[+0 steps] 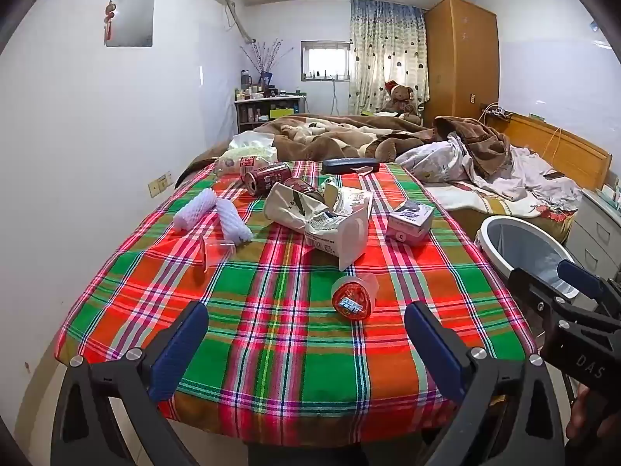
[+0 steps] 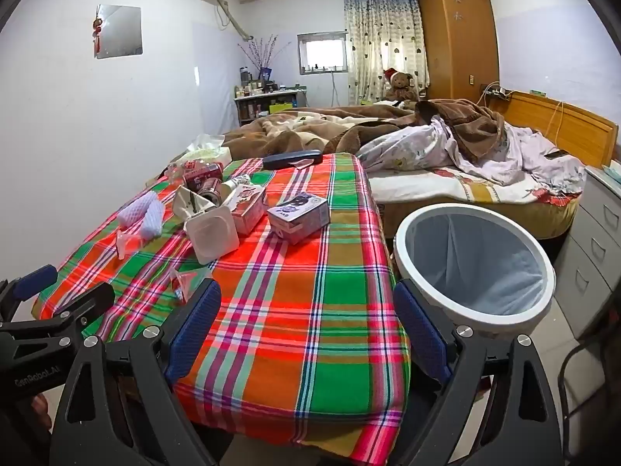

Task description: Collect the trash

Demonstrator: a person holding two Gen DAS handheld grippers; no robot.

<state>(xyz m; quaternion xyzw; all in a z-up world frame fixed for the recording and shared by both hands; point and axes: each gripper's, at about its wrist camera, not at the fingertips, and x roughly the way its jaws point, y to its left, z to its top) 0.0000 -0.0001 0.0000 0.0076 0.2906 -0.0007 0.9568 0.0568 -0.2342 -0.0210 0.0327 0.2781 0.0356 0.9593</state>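
Both grippers hover over the near edge of the surface, which is covered by a plaid cloth (image 1: 271,334). Seen from its own camera, the left gripper (image 1: 306,349) has its blue-padded fingers spread wide, holding and touching nothing. The right gripper (image 2: 306,330) is spread just as wide and is also empty; its right finger lies in front of the trash bin's rim.

Nearest the left gripper, a small jelly cup (image 1: 355,297) lies tipped over near the middle of the near edge, its red foil lid facing the camera and its clear body pointing away. Farther in, at the surface's centre, a crumpled white carton (image 1: 333,229) lies on its side, long axis running from the far left toward the near right, its square base facing forward. Just right of it sits a small purple-and-white box (image 1: 411,219), tilted on one edge. Toward the left edge two white foam fruit nets (image 1: 213,213) lie side by side, long axes running away from the camera, with a clear plastic cup (image 1: 211,250) toppled just in front of them. Two dark red cans (image 1: 268,178) lie on their sides near the far edge, open ends toward the camera. A dark glasses case (image 1: 351,165) lies along the far edge.

Beside the surface's right edge stands a white trash bin (image 2: 407,233) lined with a grey bag, its mouth tilted toward the right wrist camera.
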